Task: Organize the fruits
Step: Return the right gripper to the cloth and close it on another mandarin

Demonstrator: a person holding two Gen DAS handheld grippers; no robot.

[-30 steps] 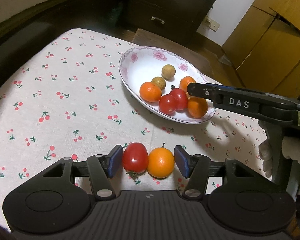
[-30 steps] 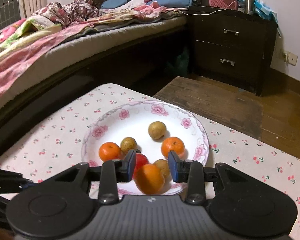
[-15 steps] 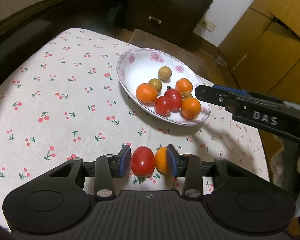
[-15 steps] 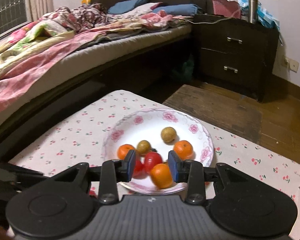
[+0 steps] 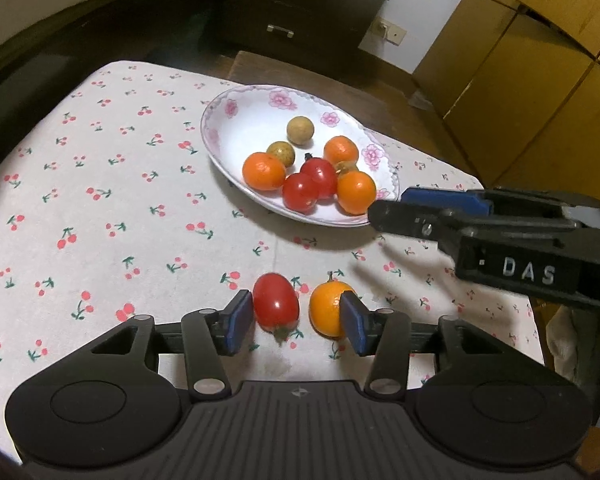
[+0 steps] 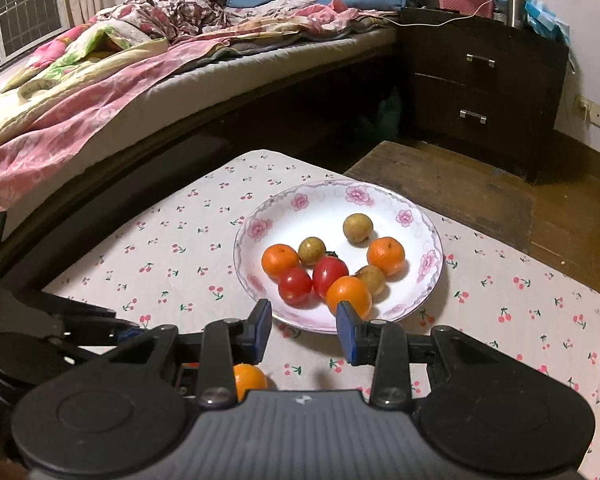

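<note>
A white flowered plate (image 5: 244,128) (image 6: 416,216) holds several fruits: small oranges, red tomatoes and brown longans. On the cherry-print cloth, a red tomato (image 5: 276,305) and a small orange (image 5: 329,309) lie side by side between the jaws of my left gripper (image 5: 293,322). Its left pad is close to the tomato and its right pad overlaps the orange's right side; neither is lifted. My right gripper (image 6: 303,332) is open and empty, hovering just short of the plate's near rim. It also shows in the left wrist view (image 5: 428,210). The loose orange (image 6: 249,384) peeks below it.
The small table's cloth (image 5: 100,184) ends at edges on all sides. A bed (image 6: 140,64) lies behind on the left, a dark nightstand (image 6: 484,80) stands at the back, and wooden cabinets (image 5: 532,72) stand to the right.
My right gripper has let the orange go onto the plate and pulled back from it. My left gripper narrowed around the two loose fruits, then widened a little.
</note>
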